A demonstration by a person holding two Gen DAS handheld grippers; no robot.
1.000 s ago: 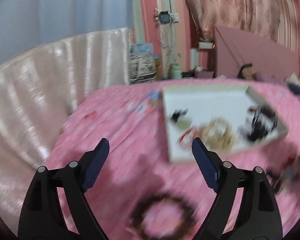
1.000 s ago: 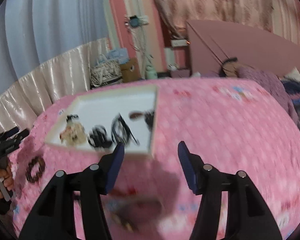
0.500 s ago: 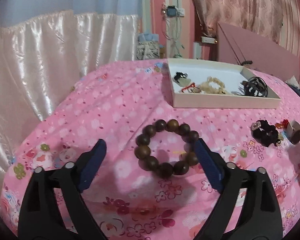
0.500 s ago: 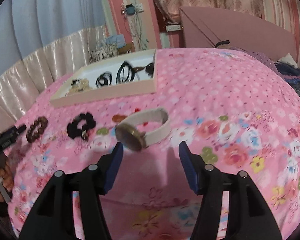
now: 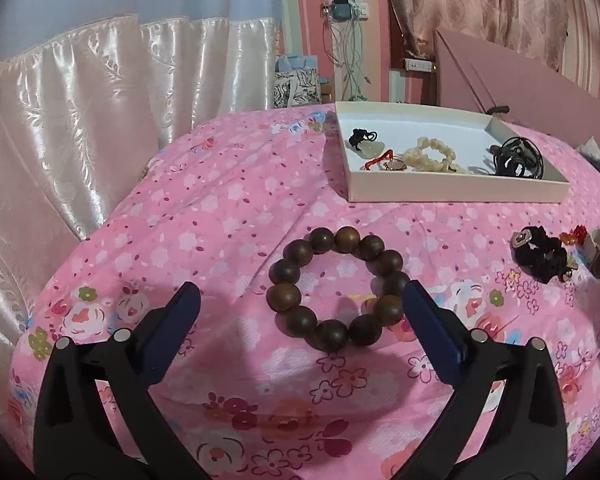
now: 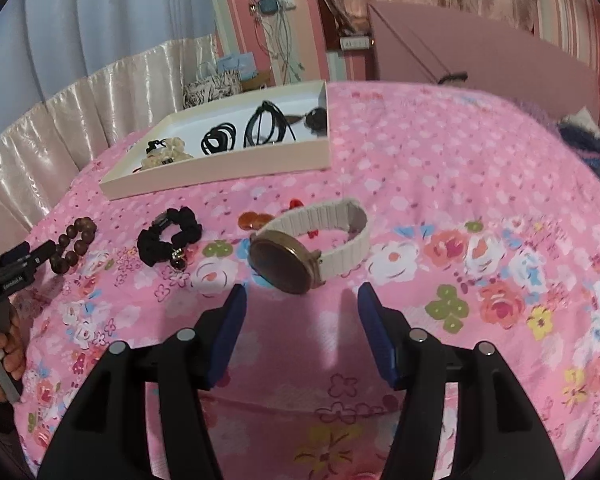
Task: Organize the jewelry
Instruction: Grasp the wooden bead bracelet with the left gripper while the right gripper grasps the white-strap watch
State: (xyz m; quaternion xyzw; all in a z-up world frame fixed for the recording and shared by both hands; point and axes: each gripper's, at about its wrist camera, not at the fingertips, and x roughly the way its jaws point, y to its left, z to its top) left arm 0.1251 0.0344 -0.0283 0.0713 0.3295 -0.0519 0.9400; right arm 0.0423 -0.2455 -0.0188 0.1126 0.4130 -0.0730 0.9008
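A brown wooden bead bracelet [image 5: 336,290] lies on the pink floral bedspread, just ahead of my open, empty left gripper [image 5: 300,308]; its near right beads touch or almost touch the right finger. It also shows in the right wrist view [image 6: 74,244]. A watch with a cream strap [image 6: 306,246] lies just ahead of my open, empty right gripper [image 6: 302,300]. A black scrunchie [image 6: 168,236] and small red pieces [image 6: 254,220] lie between bracelet and watch. A white tray [image 5: 452,190] at the back holds a cream bracelet [image 5: 430,154], black cords [image 5: 516,158] and small charms.
The bed's satin headboard [image 5: 80,120] rises at the left. Paper bags [image 5: 296,84] and a wall socket with cables stand behind the bed. A pink board [image 6: 480,52] leans at the back right. My left gripper and the hand holding it show in the right wrist view [image 6: 8,276].
Both grippers have come down and closer to the bedspread. The bead bracelet now lies between the left fingertips' reach, and the watch sits nearer the right fingers. Both stay open.
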